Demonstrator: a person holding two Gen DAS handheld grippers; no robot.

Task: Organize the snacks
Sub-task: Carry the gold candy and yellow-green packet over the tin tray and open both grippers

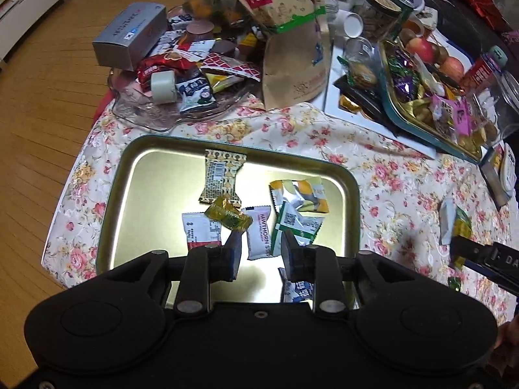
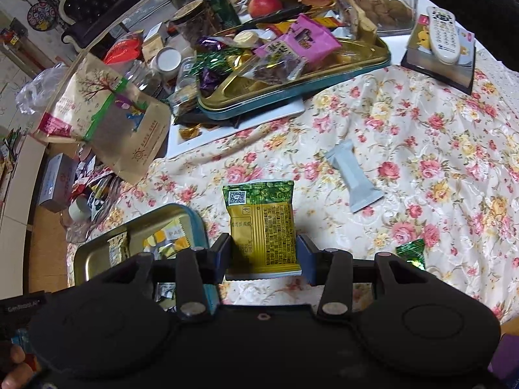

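Snacks in wrappers are gathered in the gold metal tray (image 1: 113, 201), above which the left gripper (image 1: 259, 249) is held, fingers parted and empty. A green-and-gold foil packet (image 2: 261, 227) is clamped between the right gripper (image 2: 264, 253) fingers, probably for that tray.

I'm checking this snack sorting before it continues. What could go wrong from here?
The right gripper holds the green-and-gold packet only by its side edges; it may buckle and slip before reaching the tin tray. The gold candy lies loose on other packets and could slide. The left gripper stands open over the tray, so the two could collide.
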